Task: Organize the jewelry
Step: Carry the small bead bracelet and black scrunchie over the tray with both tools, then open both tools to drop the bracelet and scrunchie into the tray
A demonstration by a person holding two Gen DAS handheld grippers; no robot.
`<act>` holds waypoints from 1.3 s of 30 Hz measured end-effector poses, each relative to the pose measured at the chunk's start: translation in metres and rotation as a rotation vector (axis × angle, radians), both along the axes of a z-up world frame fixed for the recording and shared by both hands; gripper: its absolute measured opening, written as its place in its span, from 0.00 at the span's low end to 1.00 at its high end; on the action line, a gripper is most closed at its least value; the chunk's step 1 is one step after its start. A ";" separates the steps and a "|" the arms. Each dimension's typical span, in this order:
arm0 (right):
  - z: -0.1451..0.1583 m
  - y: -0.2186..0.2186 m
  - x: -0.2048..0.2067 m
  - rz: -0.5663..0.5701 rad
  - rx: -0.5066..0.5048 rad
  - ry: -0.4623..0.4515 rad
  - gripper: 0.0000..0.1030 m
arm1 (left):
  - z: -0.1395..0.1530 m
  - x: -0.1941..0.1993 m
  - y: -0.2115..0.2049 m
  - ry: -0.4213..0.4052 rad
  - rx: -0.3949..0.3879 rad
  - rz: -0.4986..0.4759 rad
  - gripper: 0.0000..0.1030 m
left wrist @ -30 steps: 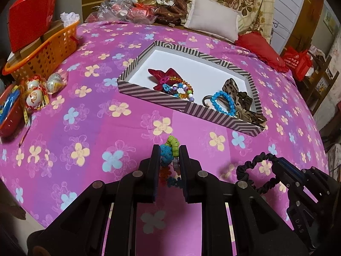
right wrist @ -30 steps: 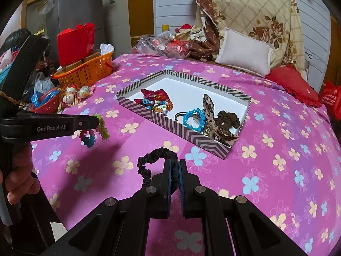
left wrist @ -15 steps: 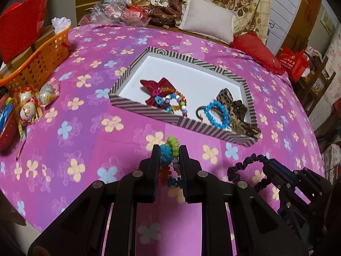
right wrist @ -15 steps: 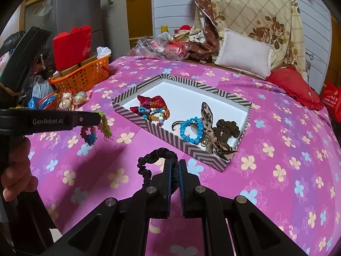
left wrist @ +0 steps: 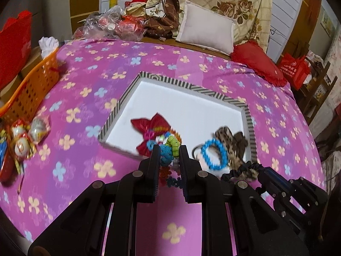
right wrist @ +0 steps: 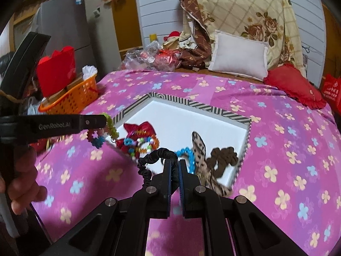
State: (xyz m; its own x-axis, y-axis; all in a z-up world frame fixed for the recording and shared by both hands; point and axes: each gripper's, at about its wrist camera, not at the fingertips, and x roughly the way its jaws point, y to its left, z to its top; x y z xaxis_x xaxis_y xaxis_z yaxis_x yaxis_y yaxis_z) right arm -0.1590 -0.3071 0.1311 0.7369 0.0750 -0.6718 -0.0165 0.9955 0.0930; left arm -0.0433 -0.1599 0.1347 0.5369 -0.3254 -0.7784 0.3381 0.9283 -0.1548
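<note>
The left gripper (left wrist: 169, 151) clamps a beaded bracelet (left wrist: 168, 149), the right gripper (right wrist: 174, 164) a black scrunchie (right wrist: 156, 155), both over the striped tray's (left wrist: 248, 119) near edge; white floor beyond lies bare.

Bed cover (left wrist: 132, 68): pink-purple, printed with small flowers
Wall (right wrist: 157, 6): white horizontal boards behind the bed
Head of bed: white pillow (right wrist: 239, 57), red cushion (right wrist: 295, 85), folded floral quilt (right wrist: 251, 10)
Left side: grey fridge (right wrist: 70, 25)
Light: dim, warm, indoor
</note>
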 end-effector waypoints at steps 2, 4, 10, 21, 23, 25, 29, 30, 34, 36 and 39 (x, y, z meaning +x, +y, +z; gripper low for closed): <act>-0.005 -0.002 0.014 -0.009 0.006 0.009 0.06 | -0.004 0.012 -0.009 -0.005 0.010 0.002 0.15; -0.009 -0.005 0.025 -0.023 0.007 0.016 0.06 | -0.011 0.021 -0.017 -0.001 0.021 0.005 0.15; -0.033 -0.013 0.062 -0.045 0.049 0.065 0.06 | -0.044 0.052 -0.030 0.053 0.037 0.037 0.15; -0.071 -0.017 0.079 -0.072 0.011 0.152 0.08 | -0.090 0.068 -0.037 0.119 0.076 0.053 0.15; -0.070 -0.021 0.075 -0.079 0.027 0.153 0.18 | -0.093 0.069 -0.036 0.129 0.067 0.057 0.15; -0.067 -0.023 0.070 -0.090 0.036 0.140 0.37 | -0.094 0.069 -0.034 0.134 0.054 0.056 0.20; -0.056 -0.026 0.054 -0.103 0.057 0.106 0.40 | -0.089 0.063 -0.032 0.136 0.027 0.040 0.43; -0.055 -0.026 0.051 -0.105 0.059 0.101 0.40 | -0.086 0.059 -0.031 0.126 0.027 0.040 0.47; -0.048 -0.025 0.031 -0.114 0.058 0.080 0.40 | -0.074 0.045 -0.028 0.088 0.042 0.037 0.51; -0.046 -0.024 0.024 -0.126 0.051 0.073 0.40 | -0.068 0.036 -0.025 0.063 0.053 0.041 0.53; -0.042 -0.027 0.013 -0.148 0.058 0.067 0.41 | -0.060 0.019 -0.019 0.015 0.086 0.059 0.55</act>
